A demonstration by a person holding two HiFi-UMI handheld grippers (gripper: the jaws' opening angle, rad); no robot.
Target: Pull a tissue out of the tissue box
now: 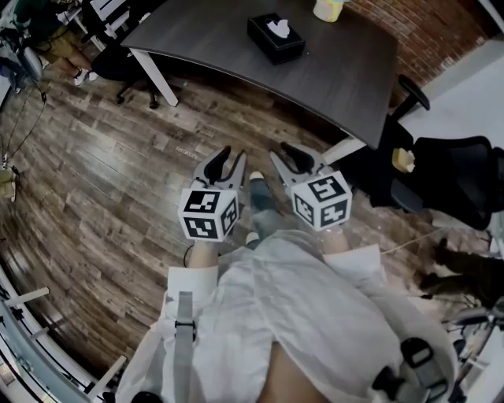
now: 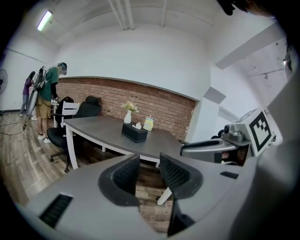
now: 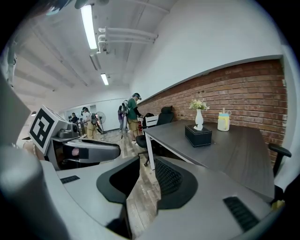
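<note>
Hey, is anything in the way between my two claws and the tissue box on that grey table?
Nothing visible. The left claw and right claw are over wooden floor, short of the table, and the tissue box sits on open tabletop. The vase and cup stand beyond it.

Dark grey desk (image 1: pixel 236 47) stands on a wood-plank floor (image 1: pixel 118 181). A black tissue box (image 1: pixel 276 37), a white tissue (image 1: pixel 278 28) poking from its top, sits on it, with a white vase (image 3: pixel 199 119) of flowers and a pale yellow cup (image 1: pixel 329 8) near the box.
</note>
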